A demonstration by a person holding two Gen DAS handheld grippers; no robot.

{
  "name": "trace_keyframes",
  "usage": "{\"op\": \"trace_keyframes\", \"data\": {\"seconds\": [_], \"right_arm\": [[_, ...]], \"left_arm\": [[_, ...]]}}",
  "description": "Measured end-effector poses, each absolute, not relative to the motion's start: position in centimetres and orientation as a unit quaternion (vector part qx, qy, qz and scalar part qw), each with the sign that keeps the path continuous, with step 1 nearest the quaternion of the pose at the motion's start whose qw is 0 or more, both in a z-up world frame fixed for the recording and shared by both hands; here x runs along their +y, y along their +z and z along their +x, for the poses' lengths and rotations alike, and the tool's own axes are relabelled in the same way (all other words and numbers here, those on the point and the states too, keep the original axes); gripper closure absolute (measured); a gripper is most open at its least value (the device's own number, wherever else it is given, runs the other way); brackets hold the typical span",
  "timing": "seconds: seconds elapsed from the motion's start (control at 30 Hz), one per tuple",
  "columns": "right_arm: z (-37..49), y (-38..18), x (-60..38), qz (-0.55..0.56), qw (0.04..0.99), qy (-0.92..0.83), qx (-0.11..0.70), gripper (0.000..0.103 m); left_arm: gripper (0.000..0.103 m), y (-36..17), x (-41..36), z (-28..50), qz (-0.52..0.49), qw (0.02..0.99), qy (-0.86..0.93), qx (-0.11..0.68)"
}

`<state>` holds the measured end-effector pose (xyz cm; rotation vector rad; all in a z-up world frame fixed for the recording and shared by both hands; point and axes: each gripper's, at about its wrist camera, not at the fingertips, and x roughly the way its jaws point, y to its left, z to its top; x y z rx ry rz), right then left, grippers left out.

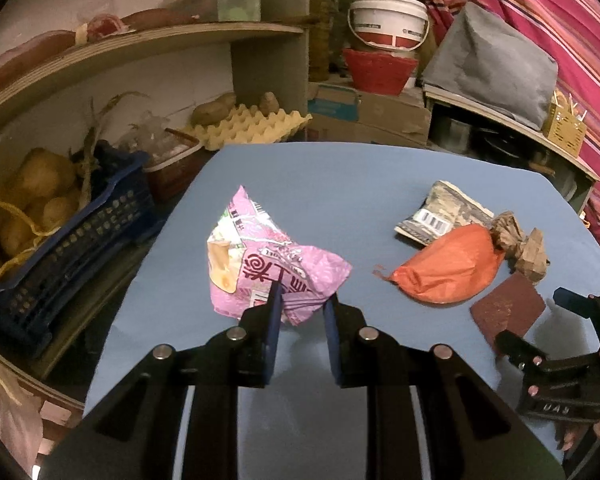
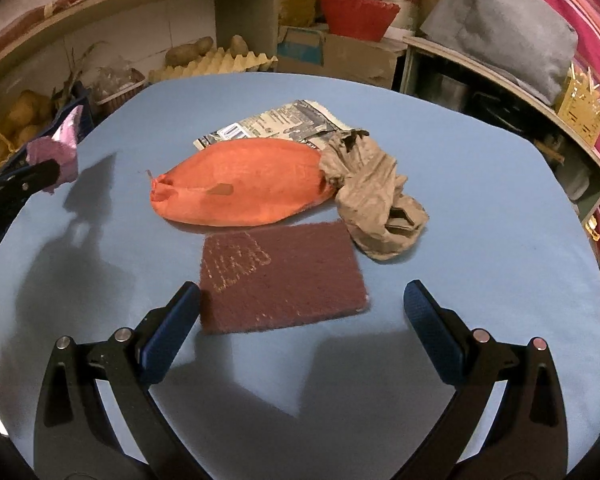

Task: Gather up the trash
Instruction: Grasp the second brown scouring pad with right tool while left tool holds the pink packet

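A crumpled pink snack wrapper (image 1: 260, 264) sits between the fingertips of my left gripper (image 1: 302, 300), whose jaws are closed on its near edge and hold it above the blue table (image 1: 320, 184). It also shows at the left edge of the right wrist view (image 2: 56, 152). My right gripper (image 2: 300, 304) is open and empty, its fingers on either side of a maroon scouring pad (image 2: 280, 276). Behind the pad lie an orange net bag (image 2: 240, 184), a crumpled brown paper bag (image 2: 372, 196) and a folded newspaper (image 2: 280, 120).
Wooden shelves curve around the table's left and back, with a blue crate of potatoes (image 1: 48, 236), an egg tray (image 1: 248, 124), a red basket (image 1: 376, 68) and a white bucket (image 1: 388, 20). A grey cover (image 1: 492, 60) and striped cloth stand at right.
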<state>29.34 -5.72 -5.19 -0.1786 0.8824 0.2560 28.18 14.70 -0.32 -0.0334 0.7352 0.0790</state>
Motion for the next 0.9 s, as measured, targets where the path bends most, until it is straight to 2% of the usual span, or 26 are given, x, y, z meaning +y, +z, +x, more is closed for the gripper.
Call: {"op": "trace_keyframes", "data": {"seconds": [0.4, 0.57, 0.9], "right_arm": [[29.6, -6.2, -4.5, -0.104, 0.883, 0.109, 0.445, 0.005], [29.8, -6.2, -4.9, -0.091, 0.878, 0.134, 0.45, 0.017], [28.4, -4.6, -6.1, -0.117, 0.888, 0.146, 0.421, 0.018]], "left_arm": [[0.082, -0.9, 16.3, 27.9, -0.034, 0.928, 0.038, 0.368], [0.082, -0.9, 16.4, 27.9, -0.033, 0.928, 0.039, 0.368], [0.082, 0.1, 15.3, 28.2, -0.029, 0.931, 0.034, 0.363]]}}
